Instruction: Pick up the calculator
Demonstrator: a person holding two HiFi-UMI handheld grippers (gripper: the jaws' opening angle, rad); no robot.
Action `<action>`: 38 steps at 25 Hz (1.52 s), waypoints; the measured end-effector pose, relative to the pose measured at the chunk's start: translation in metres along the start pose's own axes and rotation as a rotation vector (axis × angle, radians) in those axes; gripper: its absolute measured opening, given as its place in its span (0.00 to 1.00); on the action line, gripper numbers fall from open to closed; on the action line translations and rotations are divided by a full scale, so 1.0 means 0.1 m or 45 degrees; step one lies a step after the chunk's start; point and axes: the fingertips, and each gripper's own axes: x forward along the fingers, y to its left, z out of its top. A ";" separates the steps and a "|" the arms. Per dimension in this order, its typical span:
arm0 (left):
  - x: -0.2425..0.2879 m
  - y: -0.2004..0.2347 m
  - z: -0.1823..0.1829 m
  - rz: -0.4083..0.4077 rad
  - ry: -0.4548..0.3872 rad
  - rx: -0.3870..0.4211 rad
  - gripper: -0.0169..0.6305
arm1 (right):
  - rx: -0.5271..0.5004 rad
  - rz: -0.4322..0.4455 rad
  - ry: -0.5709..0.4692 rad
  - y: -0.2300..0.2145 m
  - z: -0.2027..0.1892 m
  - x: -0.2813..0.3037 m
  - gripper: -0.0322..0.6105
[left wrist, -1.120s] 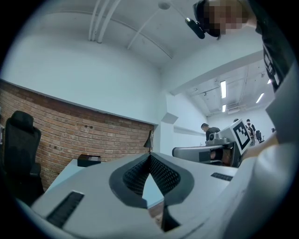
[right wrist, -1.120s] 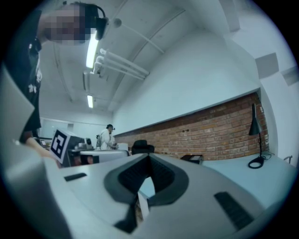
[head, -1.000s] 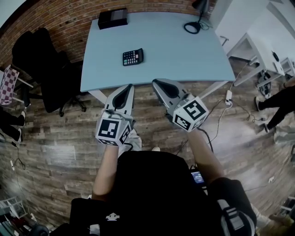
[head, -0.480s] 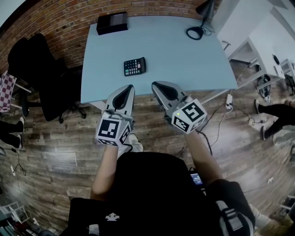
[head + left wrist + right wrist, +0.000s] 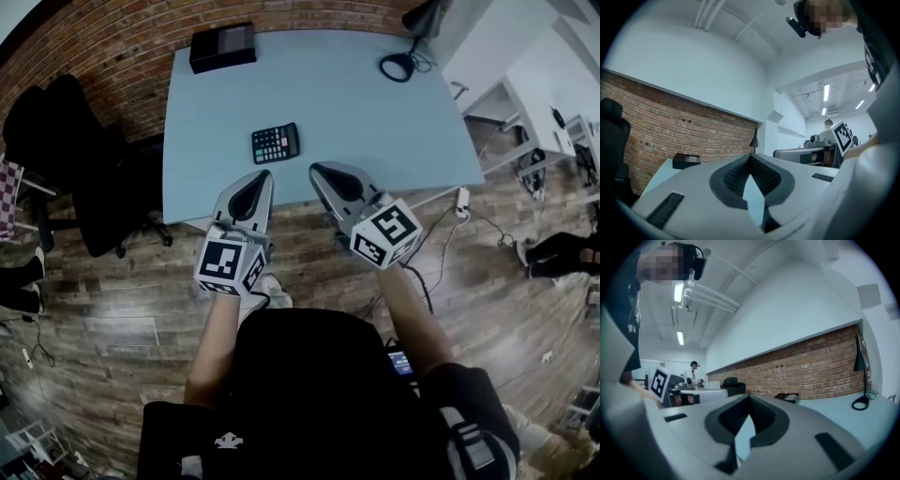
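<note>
Head view: bright, even overhead light, soft shadows only. Pale table (image 5: 375, 103) is brightest area; black chair (image 5: 66, 141) at 9 o'clock loses detail. Strong fisheye bend toward edges.

Gripper views: black circular vignette, slight haze. Close to lens, left gripper (image 5: 750, 157) and right gripper (image 5: 749, 397) bodies soft, out of focus. Strip lights (image 5: 826, 92) glare at 2 o'clock in one, tube light (image 5: 678, 292) at 10 o'clock in other.

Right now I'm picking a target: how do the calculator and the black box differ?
On the table, the calculator lies toward the near edge; the black box sits at the far left corner. The calculator is smaller, showing keys; the black box is plain. Both are dark.
</note>
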 end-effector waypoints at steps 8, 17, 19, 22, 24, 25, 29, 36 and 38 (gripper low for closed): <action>0.11 0.27 0.01 -0.041 -0.006 0.002 0.04 | -0.020 -0.038 0.022 -0.07 -0.01 0.29 0.05; 0.16 0.61 0.00 -0.085 -0.006 -0.009 0.04 | -0.025 -0.087 0.031 -0.15 -0.01 0.63 0.05; 0.18 0.67 -0.03 -0.093 -0.002 -0.018 0.04 | -0.027 -0.102 0.039 -0.17 -0.04 0.66 0.05; 0.23 0.72 -0.09 -0.104 0.005 -0.026 0.04 | -0.025 -0.126 0.053 -0.23 -0.09 0.68 0.05; 0.26 0.73 -0.10 -0.115 0.006 -0.028 0.04 | -0.017 -0.145 0.062 -0.27 -0.11 0.67 0.05; 0.27 0.74 -0.10 -0.120 0.005 -0.032 0.04 | -0.012 -0.152 0.065 -0.29 -0.12 0.66 0.05; 0.33 0.78 -0.12 -0.117 0.010 -0.051 0.04 | -0.009 -0.158 0.085 -0.36 -0.15 0.67 0.05; 0.56 0.86 -0.23 -0.076 0.049 -0.057 0.04 | 0.021 -0.131 0.113 -0.65 -0.26 0.77 0.05; 0.63 0.89 -0.26 -0.061 0.062 -0.057 0.04 | 0.027 -0.124 0.128 -0.75 -0.30 0.82 0.05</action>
